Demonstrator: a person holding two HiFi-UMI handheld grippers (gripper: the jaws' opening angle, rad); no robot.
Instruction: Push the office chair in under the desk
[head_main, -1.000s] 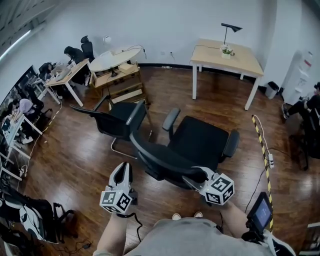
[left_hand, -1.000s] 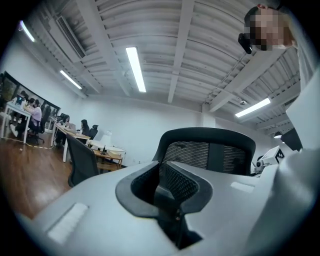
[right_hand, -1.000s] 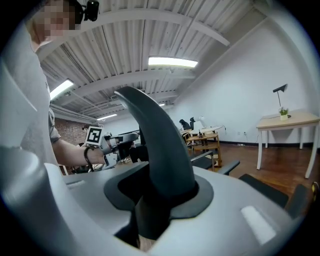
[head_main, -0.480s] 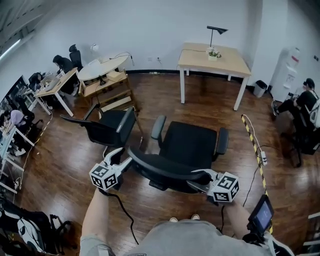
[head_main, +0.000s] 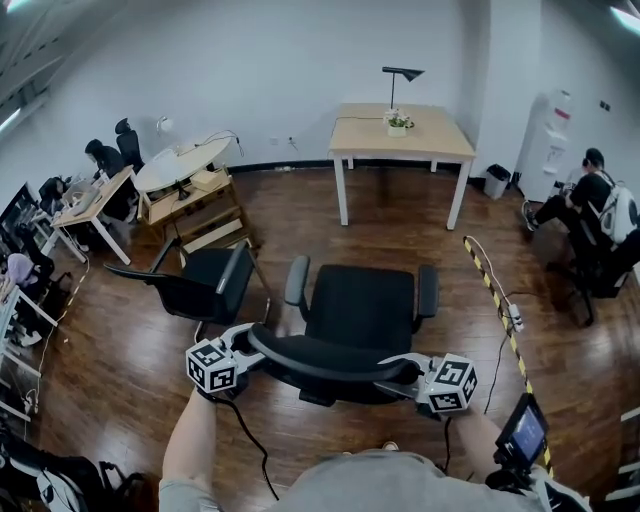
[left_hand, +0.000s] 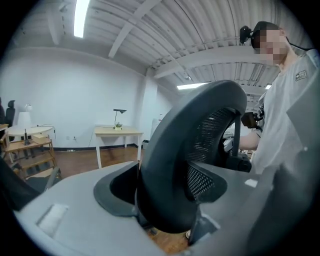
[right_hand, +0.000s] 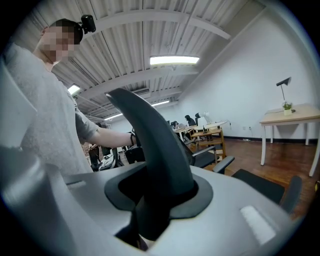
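We record a dark wooden floor (head_main: 300, 215) across the frame. Standing on it: the office chair (head_main: 360, 305) at centre, a second black chair (head_main: 205, 280) centre left, the desk (head_main: 400, 130) upper centre. A yellow-black striped cable strip (head_main: 495, 300) lies at right.

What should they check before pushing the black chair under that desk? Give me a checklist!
1. Right hand-held gripper clamped on the backrest of the office chair: ok.
2. Left hand-held gripper clamped too: not ok. Its jaws have just been opening; the backrest rim sits between them, unsqueezed.
3. Chair seat faces the desk: ok.
4. Second chair out of the way: ok, it stands to the left.
5. Striped cable strip off the path: ok, it lies to the right.
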